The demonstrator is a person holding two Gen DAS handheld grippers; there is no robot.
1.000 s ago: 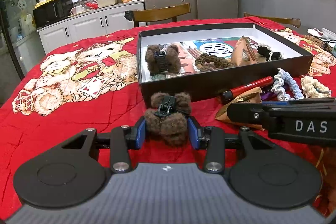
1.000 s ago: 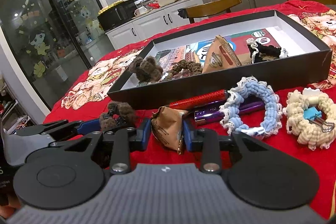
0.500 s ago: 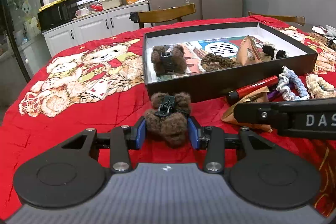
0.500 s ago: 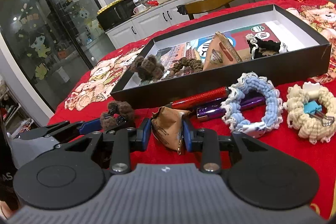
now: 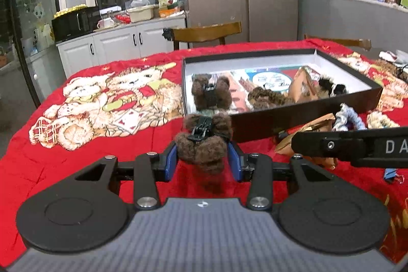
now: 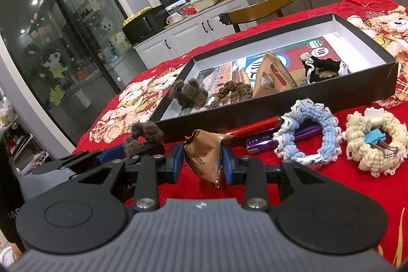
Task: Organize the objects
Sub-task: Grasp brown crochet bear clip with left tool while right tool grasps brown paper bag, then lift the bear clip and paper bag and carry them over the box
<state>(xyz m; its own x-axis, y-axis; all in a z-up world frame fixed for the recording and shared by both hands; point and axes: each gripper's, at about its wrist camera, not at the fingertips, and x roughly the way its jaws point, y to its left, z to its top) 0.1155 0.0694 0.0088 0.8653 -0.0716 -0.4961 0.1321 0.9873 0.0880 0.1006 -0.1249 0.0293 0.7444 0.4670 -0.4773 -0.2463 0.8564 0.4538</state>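
Observation:
My left gripper (image 5: pixel 202 157) is shut on a brown fuzzy hair claw clip (image 5: pixel 204 142) and holds it above the red cloth, in front of the black box (image 5: pixel 301 111). The clip also shows in the right wrist view (image 6: pixel 142 137). My right gripper (image 6: pixel 202 161) is shut on a brown paper packet (image 6: pixel 202 154), lifted just off the cloth. The box (image 6: pixel 280 106) holds another brown fuzzy clip (image 6: pixel 188 93), a brown braided tie (image 6: pixel 232 89), a brown packet (image 6: pixel 272 75) and a black-and-white scrunchie (image 6: pixel 321 68).
On the cloth in front of the box lie a red pen (image 6: pixel 255 125), a purple tube (image 6: pixel 267 142), a blue-and-white scrunchie (image 6: pixel 308 131) and a cream scrunchie (image 6: pixel 374 144) with a blue binder clip (image 6: pixel 377 139). Wooden chairs (image 5: pixel 206 33) stand behind the table.
Both grippers have risen and tilted up, each keeping its hold. The clip and the packet have lifted off the cloth with them.

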